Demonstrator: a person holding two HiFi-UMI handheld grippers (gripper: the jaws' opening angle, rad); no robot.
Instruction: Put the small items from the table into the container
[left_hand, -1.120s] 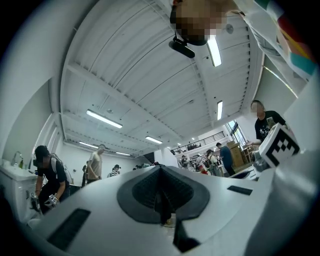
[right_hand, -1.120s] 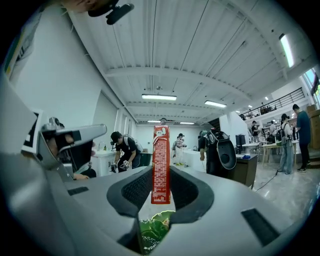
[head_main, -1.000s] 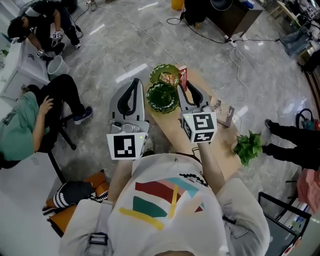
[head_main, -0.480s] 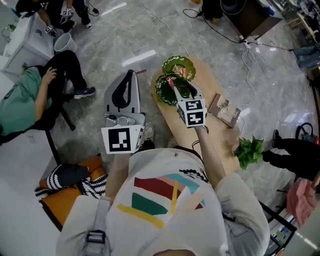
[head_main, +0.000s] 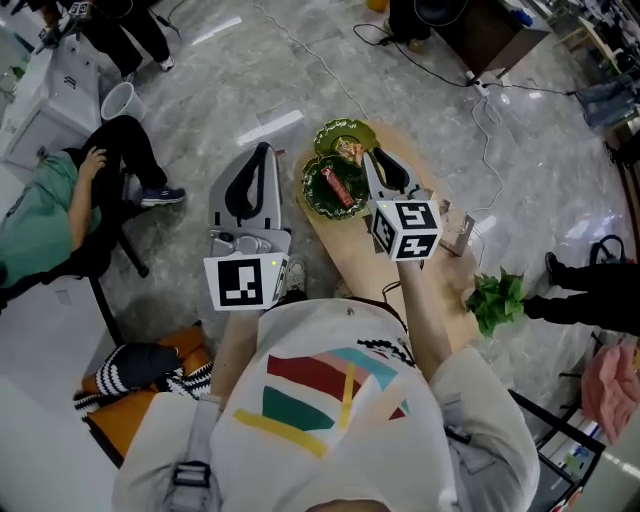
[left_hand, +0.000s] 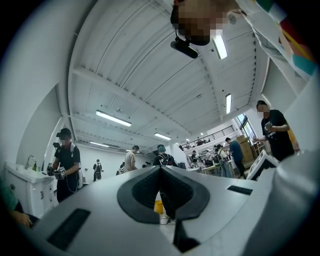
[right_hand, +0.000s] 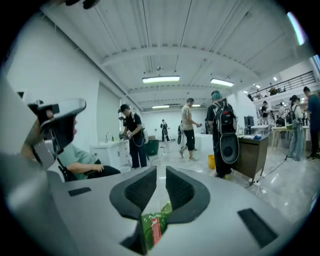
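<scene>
The red packet lay in the nearer green dish at the far end of the wooden table, slanted across the bowl; its print was too small to read in the head view, and the right gripper view showed only a sliver of packet and dish through the slot beneath the jaws. Just beyond, touching or nearly so, a second green dish held a few small items that could not be told apart. The right gripper hung over the table just right of the nearer dish, its jaws a narrow gap apart and closing, with nothing between the pads. The left gripper was off the table's left side, over the marble floor, its jaws pressed together and empty. Each gripper's cube bore only black-and-white square markers, no legible writing. A small brownish object on the table behind the right cube was partly covered and hard to make out, and a leafy green plant sat at the table's right edge. A seated person in a green shirt was cut off at the left border
</scene>
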